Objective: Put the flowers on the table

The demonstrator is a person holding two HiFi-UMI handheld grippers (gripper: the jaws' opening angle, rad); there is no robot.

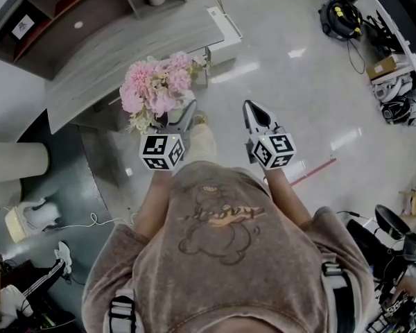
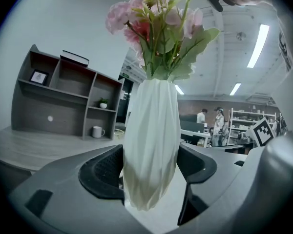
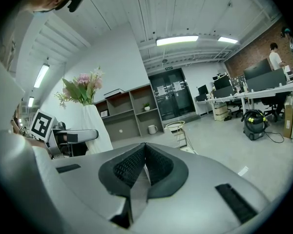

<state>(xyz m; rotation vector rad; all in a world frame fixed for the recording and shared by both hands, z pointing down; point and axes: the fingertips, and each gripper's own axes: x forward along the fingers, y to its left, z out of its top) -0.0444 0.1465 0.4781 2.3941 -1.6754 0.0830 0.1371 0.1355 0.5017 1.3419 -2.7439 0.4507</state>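
A glossy pale grey floor (image 1: 284, 82) lies beside a long grey wood-grain table (image 1: 125, 54); behind the table stands a dark grey open shelf unit (image 2: 63, 96) holding a white mug (image 2: 97, 131); a white ribbed ceiling (image 3: 185, 9) carries long strip lights (image 3: 183, 40); black glass double doors (image 3: 178, 96) and a red brick wall (image 3: 256, 50) close the far end.
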